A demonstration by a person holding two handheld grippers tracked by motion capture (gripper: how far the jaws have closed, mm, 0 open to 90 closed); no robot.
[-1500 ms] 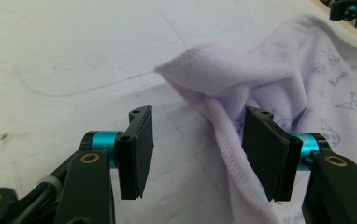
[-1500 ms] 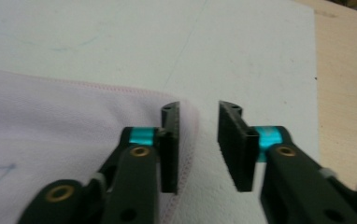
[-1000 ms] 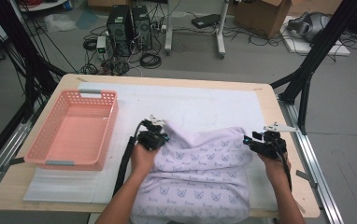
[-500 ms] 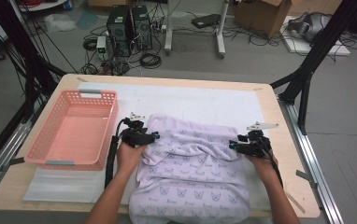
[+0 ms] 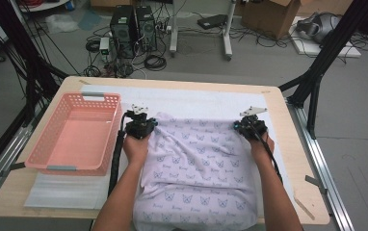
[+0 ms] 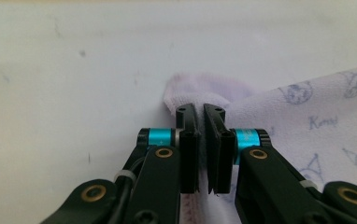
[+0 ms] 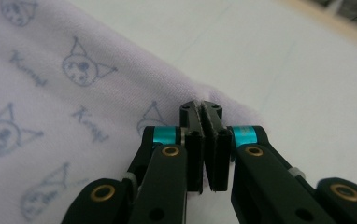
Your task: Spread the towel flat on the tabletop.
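Two grippers, left point(image 5: 140, 121) and right point(image 5: 247, 124), each seemingly pinch a far corner of the lilac cloth point(image 5: 199, 163).

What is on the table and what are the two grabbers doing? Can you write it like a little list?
cloth: pale purple cloth with cat-face print, spread on the white mat
left gripper: shut on the cloth's far left corner
right gripper: shut on the cloth's far right corner
basket: pink basket, nothing in it, left of the cloth
near edge of cloth: hangs over the table's front edge
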